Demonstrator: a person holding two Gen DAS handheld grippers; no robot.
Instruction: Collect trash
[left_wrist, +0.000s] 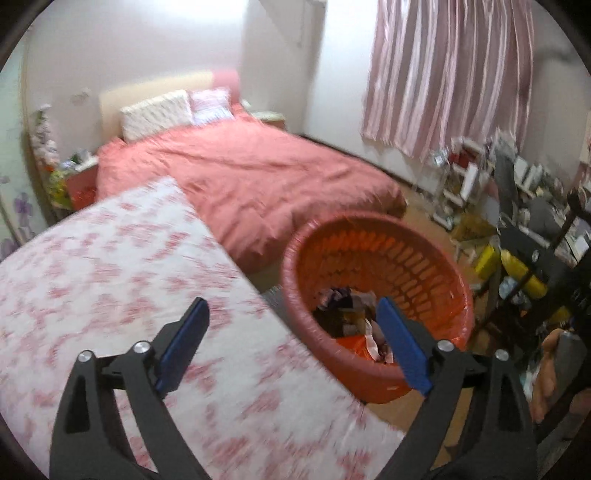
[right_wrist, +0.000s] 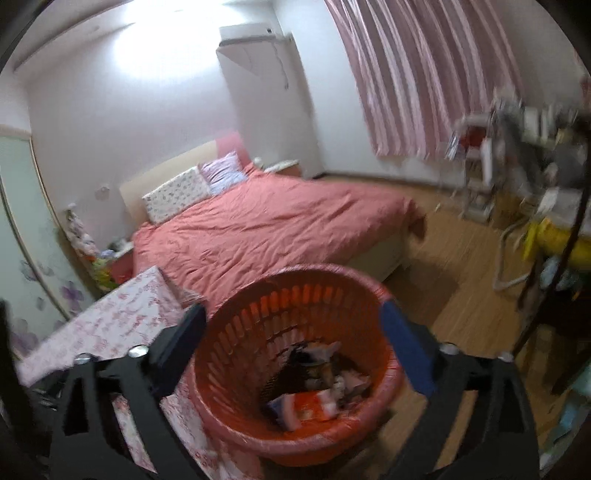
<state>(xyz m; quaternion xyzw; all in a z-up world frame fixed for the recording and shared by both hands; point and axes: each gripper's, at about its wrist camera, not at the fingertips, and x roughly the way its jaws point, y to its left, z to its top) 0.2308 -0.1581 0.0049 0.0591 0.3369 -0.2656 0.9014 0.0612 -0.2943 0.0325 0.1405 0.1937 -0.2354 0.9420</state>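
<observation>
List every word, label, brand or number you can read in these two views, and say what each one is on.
No text is readable in either view.
Crumpled orange and white wrapper in the round orange plastic slotted basket: print too blurred to read.
Boxes on the cluttered white shelf: too small and blurred.

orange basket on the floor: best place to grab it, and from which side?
Take the orange basket by its rolled top rim, coming from above, one finger inside and one outside the wall. The round body looks far wider than the open right tongs, and the slotted wall is thin. Probably pick the rim arc away from the flowered surface.
</observation>
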